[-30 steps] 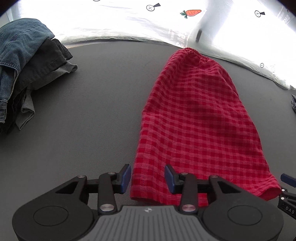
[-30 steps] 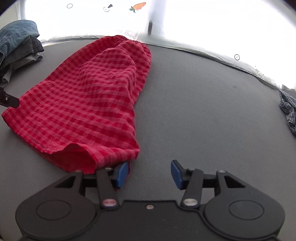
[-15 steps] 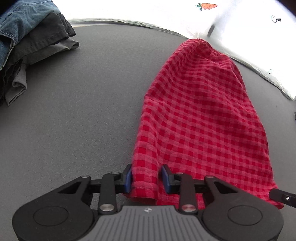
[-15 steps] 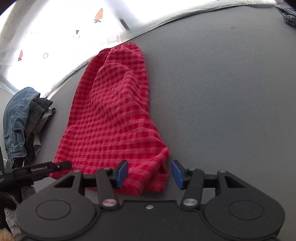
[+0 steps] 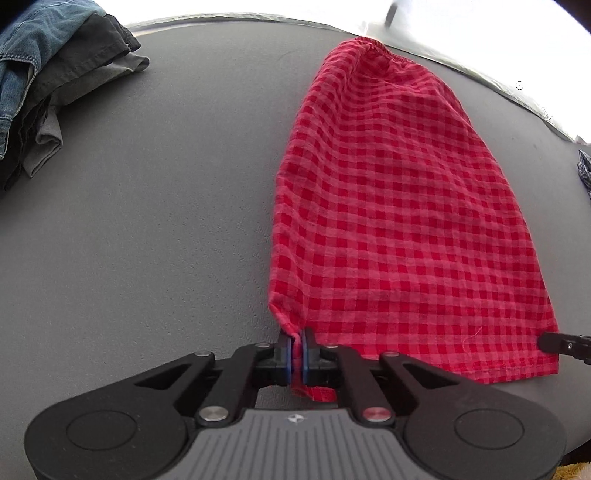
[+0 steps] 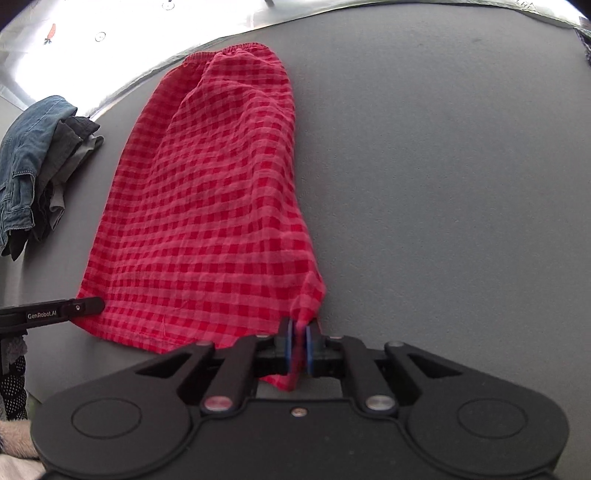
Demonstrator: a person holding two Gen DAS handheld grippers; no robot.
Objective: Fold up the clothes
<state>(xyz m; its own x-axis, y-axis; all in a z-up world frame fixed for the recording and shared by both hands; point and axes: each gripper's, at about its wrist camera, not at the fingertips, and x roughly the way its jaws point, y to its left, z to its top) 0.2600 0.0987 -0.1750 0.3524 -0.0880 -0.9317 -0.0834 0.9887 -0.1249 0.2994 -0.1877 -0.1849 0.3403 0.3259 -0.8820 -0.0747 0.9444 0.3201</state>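
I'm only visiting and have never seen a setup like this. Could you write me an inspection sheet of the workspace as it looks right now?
Surface: grey table, smooth.
Job's things: red checked garment lying flat, elastic end far.
Clutter: pile of jeans and dark clothes at far left; patterned cloth at right edge.
Grippers: left gripper and right gripper each pinch a near corner of the garment.
Cables: nothing seen.
Surroundings: bright white sheet with a carrot print.

black left claw, blue pads, silver screws.
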